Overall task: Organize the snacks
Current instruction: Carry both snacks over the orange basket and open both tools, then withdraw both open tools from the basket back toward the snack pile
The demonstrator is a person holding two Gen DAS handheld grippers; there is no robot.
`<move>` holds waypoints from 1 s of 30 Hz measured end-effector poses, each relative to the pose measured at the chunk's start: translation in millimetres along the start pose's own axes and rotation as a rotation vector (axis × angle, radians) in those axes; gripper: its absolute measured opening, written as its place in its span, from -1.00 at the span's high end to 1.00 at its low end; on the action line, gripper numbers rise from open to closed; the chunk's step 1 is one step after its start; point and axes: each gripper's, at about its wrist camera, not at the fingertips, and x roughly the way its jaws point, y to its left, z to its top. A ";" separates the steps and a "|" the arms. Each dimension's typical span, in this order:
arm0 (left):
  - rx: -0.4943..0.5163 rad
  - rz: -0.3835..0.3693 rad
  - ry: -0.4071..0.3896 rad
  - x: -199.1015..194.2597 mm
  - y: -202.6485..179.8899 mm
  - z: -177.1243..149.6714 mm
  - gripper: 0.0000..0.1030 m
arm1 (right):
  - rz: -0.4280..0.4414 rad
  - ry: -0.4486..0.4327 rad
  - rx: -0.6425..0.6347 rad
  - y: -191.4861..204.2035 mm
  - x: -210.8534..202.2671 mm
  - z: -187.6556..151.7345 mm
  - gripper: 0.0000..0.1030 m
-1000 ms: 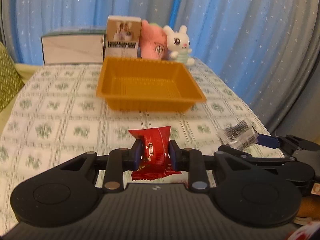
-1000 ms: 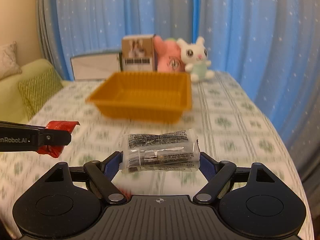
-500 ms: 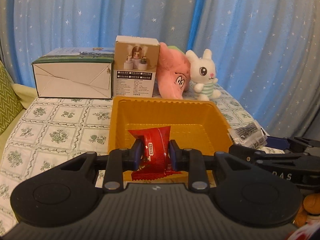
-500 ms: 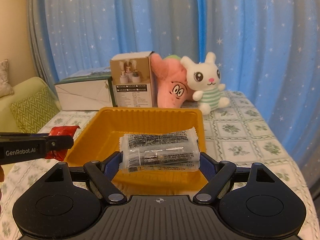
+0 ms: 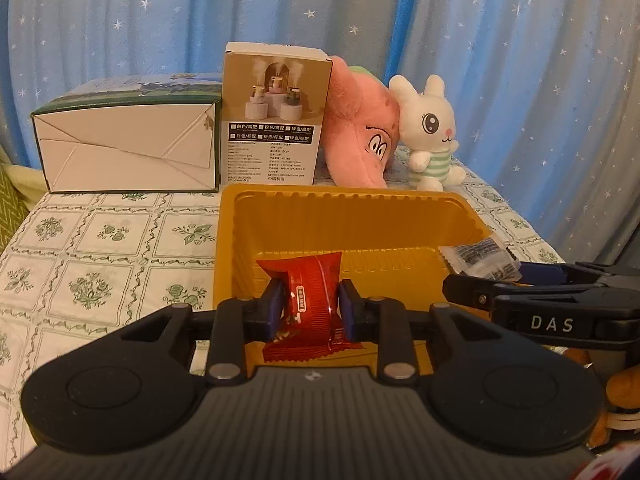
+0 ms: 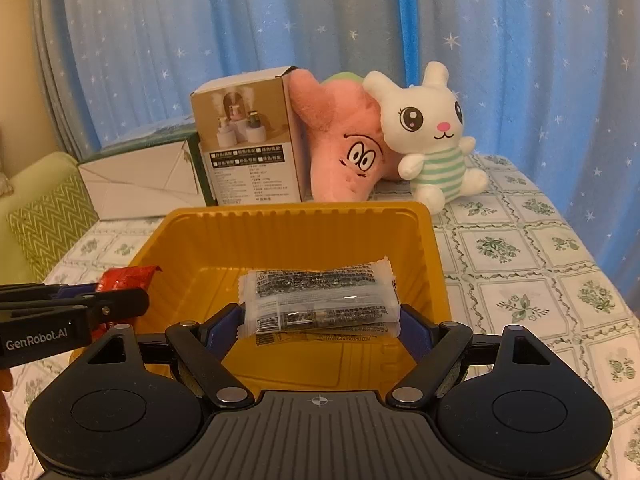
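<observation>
My left gripper (image 5: 310, 306) is shut on a red snack packet (image 5: 310, 292) and holds it above the near part of the orange tray (image 5: 344, 206). My right gripper (image 6: 320, 320) is shut on a clear packet with black print (image 6: 320, 300), also held over the orange tray (image 6: 296, 222). The right gripper with its clear packet (image 5: 480, 258) shows at the right of the left wrist view. The left gripper and red packet (image 6: 124, 276) show at the left of the right wrist view. The tray looks empty inside.
Behind the tray stand a white and green carton (image 5: 128, 148), a tan product box (image 5: 276, 116), a pink plush (image 5: 360, 128) and a white rabbit plush (image 5: 430, 136). The table has a green floral cloth (image 5: 100, 240). A blue starred curtain hangs behind. A green cushion (image 6: 44, 216) lies left.
Both grippers have moved forward with their packets, from in front of the tray to over it. The tray and the boxes behind it now look much closer.
</observation>
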 end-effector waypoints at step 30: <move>0.062 0.042 -0.039 -40.5 -15.6 -16.6 0.09 | -0.024 -0.087 0.013 -0.4 -47.2 -6.2 -0.65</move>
